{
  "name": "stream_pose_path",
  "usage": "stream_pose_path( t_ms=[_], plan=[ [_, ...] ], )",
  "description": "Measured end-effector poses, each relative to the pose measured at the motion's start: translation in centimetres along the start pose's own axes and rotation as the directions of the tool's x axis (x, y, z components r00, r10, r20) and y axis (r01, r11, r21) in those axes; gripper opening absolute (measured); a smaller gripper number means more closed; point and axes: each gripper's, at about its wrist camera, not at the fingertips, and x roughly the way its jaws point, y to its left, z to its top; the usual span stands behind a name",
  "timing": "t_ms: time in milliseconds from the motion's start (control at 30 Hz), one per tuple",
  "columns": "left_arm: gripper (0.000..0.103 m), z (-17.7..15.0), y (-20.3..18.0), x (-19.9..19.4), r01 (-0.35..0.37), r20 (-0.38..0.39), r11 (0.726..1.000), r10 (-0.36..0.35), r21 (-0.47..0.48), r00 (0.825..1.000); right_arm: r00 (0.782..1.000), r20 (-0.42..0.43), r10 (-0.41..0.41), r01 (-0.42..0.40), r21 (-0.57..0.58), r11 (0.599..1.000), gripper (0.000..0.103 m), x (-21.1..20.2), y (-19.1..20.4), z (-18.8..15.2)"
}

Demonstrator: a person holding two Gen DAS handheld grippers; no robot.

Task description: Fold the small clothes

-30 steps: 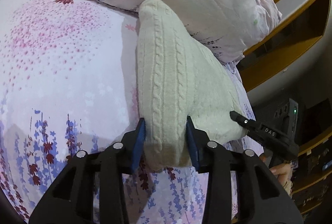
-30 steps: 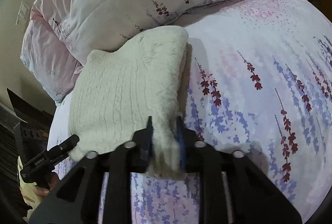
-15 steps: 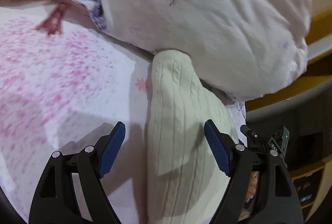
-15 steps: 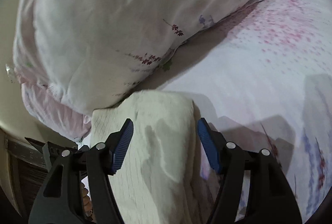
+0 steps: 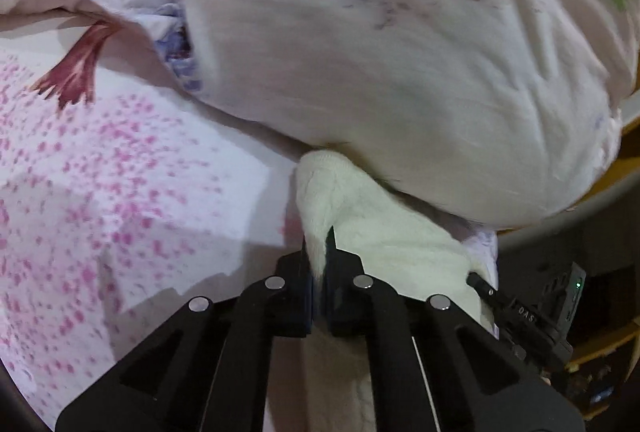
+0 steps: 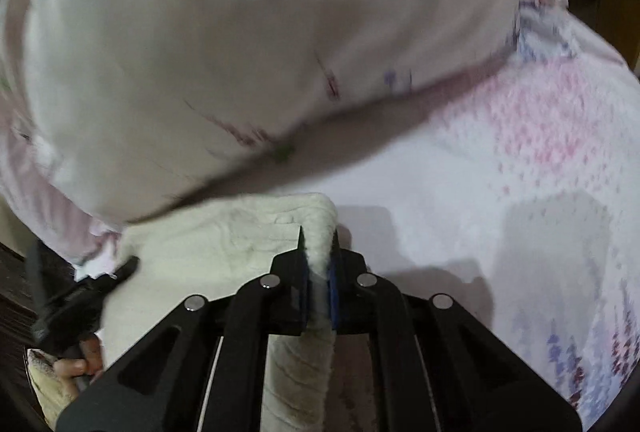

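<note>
A cream cable-knit garment (image 5: pixel 380 232) lies folded on the flowered bed sheet (image 5: pixel 120 171), its far end tucked against a big pale pillow (image 5: pixel 400 71). My left gripper (image 5: pixel 318 252) is shut on the garment's left edge near the far corner. My right gripper (image 6: pixel 318 252) is shut on the thick right fold of the same garment (image 6: pixel 224 244). Each wrist view also catches the other tool: the right gripper (image 5: pixel 476 278) at the knit's right side, the left gripper (image 6: pixel 128 266) at its left side. The near part of the garment is hidden under the tools.
The pillow (image 6: pixel 200 51) overhangs the garment's far end. Bare sheet (image 6: pixel 520 191) spreads to the right in the right wrist view. A wooden bed frame (image 5: pixel 626 163) and dark shelving (image 5: pixel 600 332) stand at the far right. A person's hand (image 6: pixel 76 366) holds the left tool.
Both grippers let go of the garment's near end, opened wide, slid forward along it toward the pillow, and have now shut on its side edges near the far end.
</note>
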Motion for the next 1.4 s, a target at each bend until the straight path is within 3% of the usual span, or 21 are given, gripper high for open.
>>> stream_pose_path(
  t_ms=[100, 200, 267, 300, 333, 400, 433, 467, 533, 633, 700, 800, 867, 1033, 1100, 1167, 1233, 1400],
  plan=[
    [0.003, -0.1, -0.3, 0.0, 0.019, 0.001, 1.000, -0.019, -0.004, 1.000, 1.000, 0.000, -0.011, 0.011, -0.022, 1.000, 0.012, 0.1, 0.8, 0.0],
    [0.006, -0.6, 0.4, -1.8, 0.079, -0.012, 0.997, -0.079, -0.003, 0.997, 0.998, 0.013, 0.057, -0.057, 0.026, 0.998, 0.029, -1.9, 0.3, -0.4],
    [0.021, -1.0, 1.3, -3.6, 0.106, -0.013, 0.994, -0.106, -0.013, 0.994, 0.994, 0.017, 0.110, -0.111, 0.045, 0.993, 0.042, -3.5, -0.4, -1.3],
    [0.043, -1.5, 1.6, -4.4, 0.114, -0.012, 0.993, -0.114, -0.017, 0.993, 0.991, 0.017, 0.129, -0.130, 0.048, 0.990, 0.043, -4.0, -0.7, -1.8],
    [0.058, -2.0, 1.9, -5.1, 0.118, -0.007, 0.993, -0.118, -0.023, 0.993, 0.989, 0.008, 0.145, -0.146, 0.048, 0.988, 0.043, -4.4, -0.9, -2.6],
    [0.058, -3.5, 2.3, -6.3, 0.137, -0.017, 0.990, -0.137, -0.023, 0.990, 0.984, -0.021, 0.176, -0.175, 0.041, 0.984, 0.043, -4.5, -1.0, -3.8],
    [0.058, -4.2, 2.2, -6.5, 0.147, -0.031, 0.989, -0.147, -0.021, 0.989, 0.982, -0.032, 0.185, -0.184, 0.031, 0.982, 0.038, -4.4, -0.9, -4.3],
    [0.058, -5.3, 2.1, -6.8, 0.159, -0.042, 0.987, -0.160, -0.017, 0.986, 0.981, -0.040, 0.188, -0.188, 0.013, 0.982, 0.011, -4.4, -0.9, -4.7],
    [0.058, -6.8, 1.7, -7.0, 0.162, -0.051, 0.987, -0.162, 0.004, 0.986, 0.990, -0.005, 0.142, -0.142, -0.017, 0.990, 0.007, -4.4, -0.5, -5.4],
    [0.058, -8.5, 0.3, -6.4, 0.139, -0.057, 0.989, -0.136, 0.054, 0.989, 0.995, 0.047, 0.085, -0.086, 0.025, 0.996, 0.006, -4.9, -1.1, -5.5],
    [0.058, -9.0, -0.3, -6.5, 0.146, -0.068, 0.988, -0.143, 0.049, 0.987, 0.994, 0.021, 0.103, -0.104, 0.042, 0.994, 0.008, -4.8, -2.0, -5.5],
    [0.062, -10.2, -0.1, -7.3, 0.165, -0.082, 0.985, -0.160, 0.057, 0.984, 0.987, 0.018, 0.161, -0.161, 0.045, 0.986, 0.025, -6.6, -2.3, -6.8],
    [0.065, -11.3, 0.4, -7.9, 0.165, -0.090, 0.985, -0.159, 0.055, 0.983, 0.979, 0.016, 0.201, -0.202, 0.044, 0.978, 0.041, -7.9, -2.5, -8.0],
    [0.065, -13.2, 0.3, -7.8, 0.179, -0.117, 0.983, -0.173, 0.042, 0.978, 0.975, -0.034, 0.220, -0.219, 0.028, 0.975, 0.041, -9.2, -3.1, -10.8],
    [0.065, -14.2, -0.1, -8.1, 0.164, -0.119, 0.983, -0.154, 0.080, 0.981, 0.976, -0.039, 0.215, -0.215, 0.010, 0.977, 0.023, -8.9, -2.5, -12.0],
    [0.058, -14.7, -0.5, -8.1, 0.139, -0.108, 0.982, -0.126, 0.126, 0.986, 0.981, -0.023, 0.194, -0.194, -0.024, 0.981, 0.016, -8.8, -2.1, -12.7],
    [0.052, -14.9, -0.7, -7.9, 0.128, -0.106, 0.981, -0.114, 0.144, 0.988, 0.984, -0.014, 0.178, -0.179, -0.036, 0.983, 0.015, -8.7, -2.4, -12.9],
    [0.048, -15.3, -1.0, -7.9, 0.096, -0.082, 0.977, -0.082, 0.189, 0.993, 0.989, -0.004, 0.150, -0.150, -0.049, 0.987, 0.014, -8.4, -2.6, -13.3]
  ],
)
